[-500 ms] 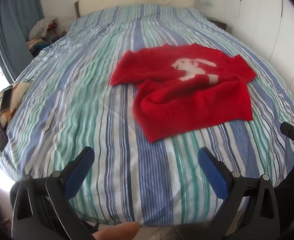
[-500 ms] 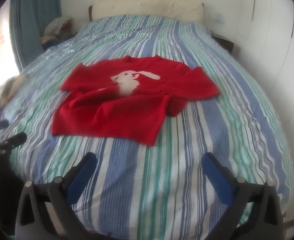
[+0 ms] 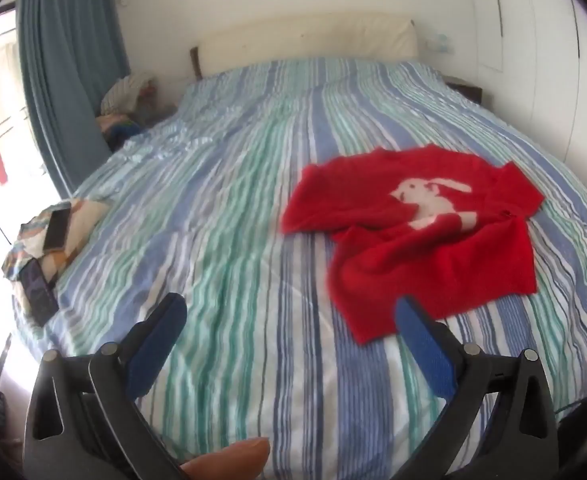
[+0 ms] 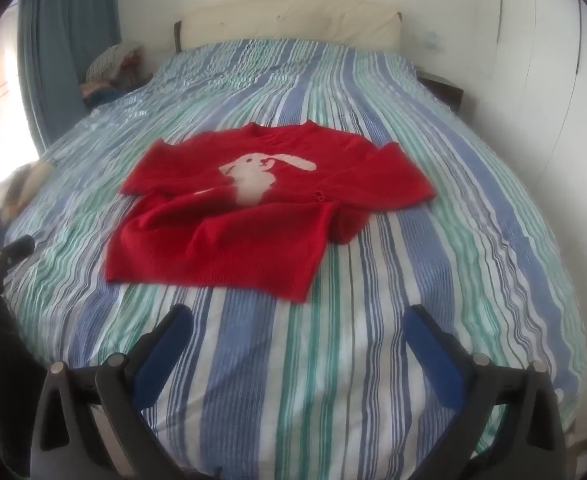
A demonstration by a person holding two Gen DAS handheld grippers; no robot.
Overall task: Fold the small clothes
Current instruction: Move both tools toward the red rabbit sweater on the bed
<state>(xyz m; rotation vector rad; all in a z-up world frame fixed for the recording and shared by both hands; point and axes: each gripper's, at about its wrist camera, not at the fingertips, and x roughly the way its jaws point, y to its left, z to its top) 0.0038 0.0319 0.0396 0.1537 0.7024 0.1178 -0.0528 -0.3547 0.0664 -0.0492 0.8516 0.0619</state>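
A small red sweater (image 3: 421,236) with a white rabbit on it lies on the striped bed (image 3: 233,220), its lower part folded up over the body. It also shows in the right wrist view (image 4: 253,216). My left gripper (image 3: 289,320) is open and empty above the bed's near edge, to the left of the sweater. My right gripper (image 4: 299,330) is open and empty just in front of the sweater's near hem. The left gripper's tip (image 4: 13,250) shows at the left edge of the right wrist view.
Two phones (image 3: 57,224) lie on a patterned cloth at the bed's left edge. A pile of clothes (image 3: 133,96) sits by the blue curtain (image 3: 65,80). A cream headboard (image 3: 309,40) and white wardrobe doors (image 3: 541,60) bound the bed.
The left gripper has swung left and tilted up, so the sweater sits further right in its view. The right gripper has shifted slightly. Both stay open.
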